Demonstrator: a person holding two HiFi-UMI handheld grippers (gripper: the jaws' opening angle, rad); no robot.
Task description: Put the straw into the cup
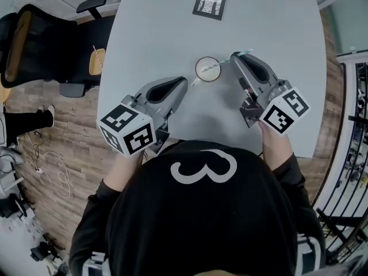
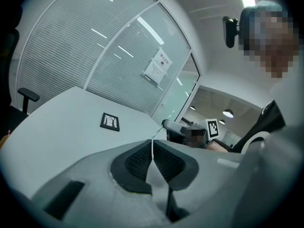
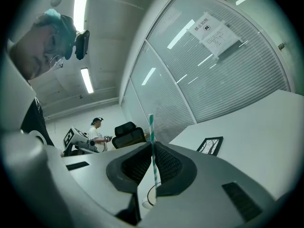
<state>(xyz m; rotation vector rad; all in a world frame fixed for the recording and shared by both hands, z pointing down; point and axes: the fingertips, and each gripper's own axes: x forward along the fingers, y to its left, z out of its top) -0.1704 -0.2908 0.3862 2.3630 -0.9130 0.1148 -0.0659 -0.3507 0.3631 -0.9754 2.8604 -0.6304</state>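
Note:
A white cup [image 1: 207, 69] stands on the grey table [image 1: 172, 27] between the two grippers. A teal-and-white striped straw [image 1: 210, 68] lies slanted across the cup's mouth. My right gripper [image 1: 237, 56] is shut on the straw [image 3: 152, 146] near its upper end, and the tip pokes out past the jaws. The cup rim [image 3: 149, 199] shows low in the gap. My left gripper [image 1: 185, 81] is shut on the straw's thin white lower end [image 2: 152, 148], left of the cup. From there the straw [image 2: 164, 125] runs toward the right gripper [image 2: 183, 129].
A small black-framed marker card [image 1: 209, 3] lies at the table's far side. A black office chair [image 1: 34, 45] stands off the table's left edge. A person stands far off in the room in the right gripper view.

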